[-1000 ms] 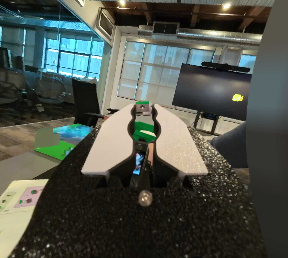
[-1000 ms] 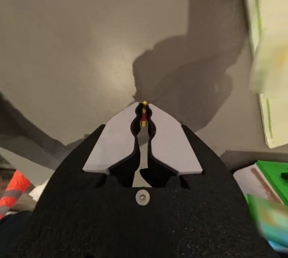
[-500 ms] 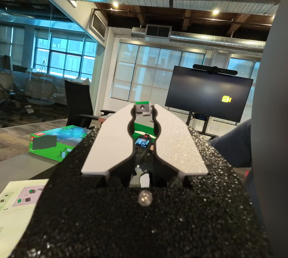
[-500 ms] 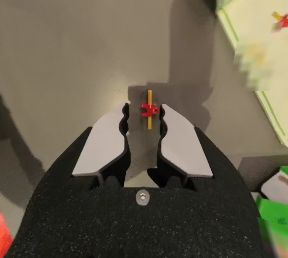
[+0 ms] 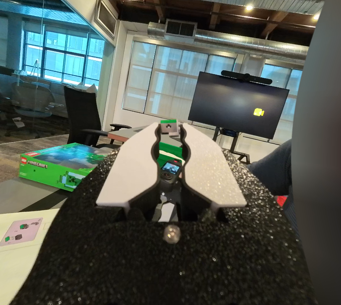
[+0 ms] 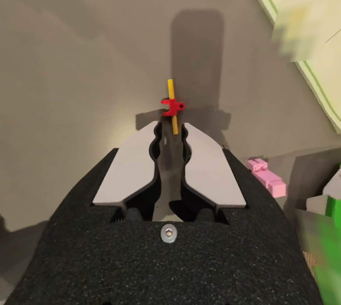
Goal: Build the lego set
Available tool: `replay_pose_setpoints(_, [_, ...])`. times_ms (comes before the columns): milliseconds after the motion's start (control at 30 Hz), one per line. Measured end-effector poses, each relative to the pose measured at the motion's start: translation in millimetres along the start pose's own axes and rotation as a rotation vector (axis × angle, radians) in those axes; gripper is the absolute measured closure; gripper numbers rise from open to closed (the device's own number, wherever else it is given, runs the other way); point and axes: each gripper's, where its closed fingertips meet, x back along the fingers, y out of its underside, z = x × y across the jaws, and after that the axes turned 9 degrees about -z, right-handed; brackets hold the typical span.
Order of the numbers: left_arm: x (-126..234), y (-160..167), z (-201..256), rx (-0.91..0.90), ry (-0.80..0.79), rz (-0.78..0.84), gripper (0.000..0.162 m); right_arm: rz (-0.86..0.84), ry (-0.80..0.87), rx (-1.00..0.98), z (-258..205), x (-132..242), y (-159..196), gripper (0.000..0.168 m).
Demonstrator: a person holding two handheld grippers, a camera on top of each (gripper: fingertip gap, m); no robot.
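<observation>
Right gripper [image 6: 170, 126], jaws now spread, has released the red clip on its yellow axle [image 6: 172, 109] onto the tabletop [image 6: 73, 56]; left gripper [image 5: 169, 128] keeps pinching a grey-green block [image 5: 168, 127], probably awaiting attachment.

We see a yellow axle [image 6: 172, 109] through a red connector [image 6: 172, 108] on the grey table [image 6: 73, 56]. Right of it lies a pink brick assembly [image 6: 265, 178]. Elsewhere, a grey block [image 5: 168, 128] topped green, and a green-and-blue set box [image 5: 55, 165].
</observation>
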Motion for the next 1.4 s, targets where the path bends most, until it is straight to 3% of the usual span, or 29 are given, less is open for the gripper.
replay_pose_setpoints(267, [-3,4,0,0.009,0.010,-0.019,0.143,-0.111,-0.051,0.061,4,-7,1,0.158])
replay_pose_setpoints(500, [-6,8,0,0.017,0.026,-0.039,0.143,-0.077,-0.014,0.089,5,-8,-3,0.164])
replay_pose_setpoints(567, [-7,10,1,0.012,0.037,-0.049,0.142,-0.020,0.052,0.112,8,-5,-7,0.164])
replay_pose_setpoints(700, [-12,26,-3,-0.003,0.037,-0.138,0.143,0.272,0.243,0.100,18,33,-40,0.164])
replay_pose_setpoints(833, [-16,65,-18,0.032,-0.012,-0.258,0.143,0.465,0.646,0.167,35,101,-62,0.164])
replay_pose_setpoints(900, [-15,101,-25,0.060,-0.069,-0.411,0.143,0.455,0.754,0.217,35,120,-64,0.164])
replay_pose_setpoints(1033, [14,195,-29,0.096,-0.202,-0.865,0.143,0.435,0.695,0.264,25,115,-58,0.164])
replay_pose_setpoints(1133, [35,239,-25,0.161,-0.251,-1.069,0.143,0.445,0.648,0.305,12,100,-58,0.164])
replay_pose_setpoints(1267, [46,268,-20,0.242,-0.287,-1.170,0.142,0.411,0.682,0.396,-2,87,-69,0.164])
replay_pose_setpoints(1400, [47,275,-18,0.313,-0.289,-1.139,0.136,0.396,0.747,0.481,-10,87,-79,0.164])
